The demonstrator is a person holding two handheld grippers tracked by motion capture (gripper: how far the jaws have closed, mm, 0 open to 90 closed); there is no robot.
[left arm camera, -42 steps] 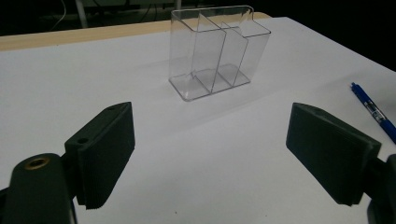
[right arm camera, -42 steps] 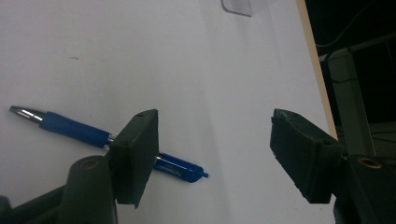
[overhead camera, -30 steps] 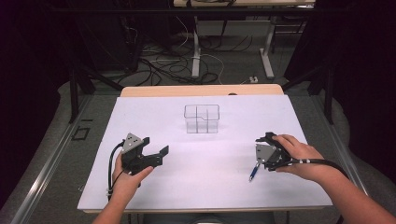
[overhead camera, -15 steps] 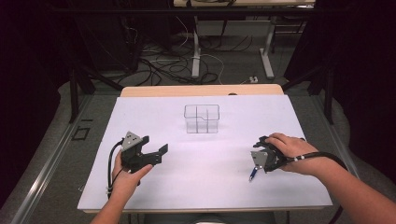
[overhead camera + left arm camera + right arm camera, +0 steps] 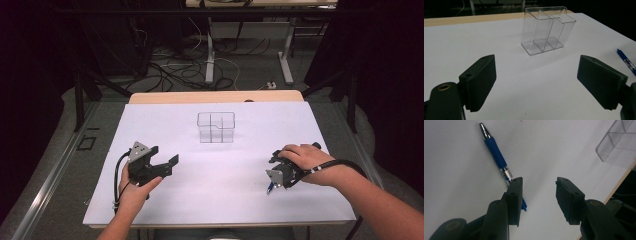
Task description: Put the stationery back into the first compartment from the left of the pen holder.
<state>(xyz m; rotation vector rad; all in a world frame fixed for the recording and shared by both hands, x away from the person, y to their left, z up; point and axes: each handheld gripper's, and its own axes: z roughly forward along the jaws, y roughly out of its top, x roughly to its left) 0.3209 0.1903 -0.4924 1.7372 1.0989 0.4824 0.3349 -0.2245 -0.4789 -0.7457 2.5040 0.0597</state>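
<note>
A blue pen (image 5: 496, 152) with a silver tip lies on the white table (image 5: 225, 175). My right gripper (image 5: 539, 183) is open just above it. The pen runs under the outer side of one jaw, and only bare table shows between the jaws. In the high view the right gripper (image 5: 274, 181) tilts down at the pen (image 5: 270, 189), near the front right. A clear plastic organiser (image 5: 216, 127) with several compartments stands empty at the table's middle back. My left gripper (image 5: 164, 156) is wide open at the front left, facing the organiser (image 5: 546, 30), with nothing between its jaws.
The pen's end (image 5: 626, 61) shows at the right edge of the left gripper view. A wooden table edge (image 5: 215, 96) runs behind the white sheet. Cables and desk legs (image 5: 210, 55) lie on the floor beyond.
The right hand has shifted slightly left and toward the near edge, tipping its gripper down over the pen. The left gripper has barely moved.
</note>
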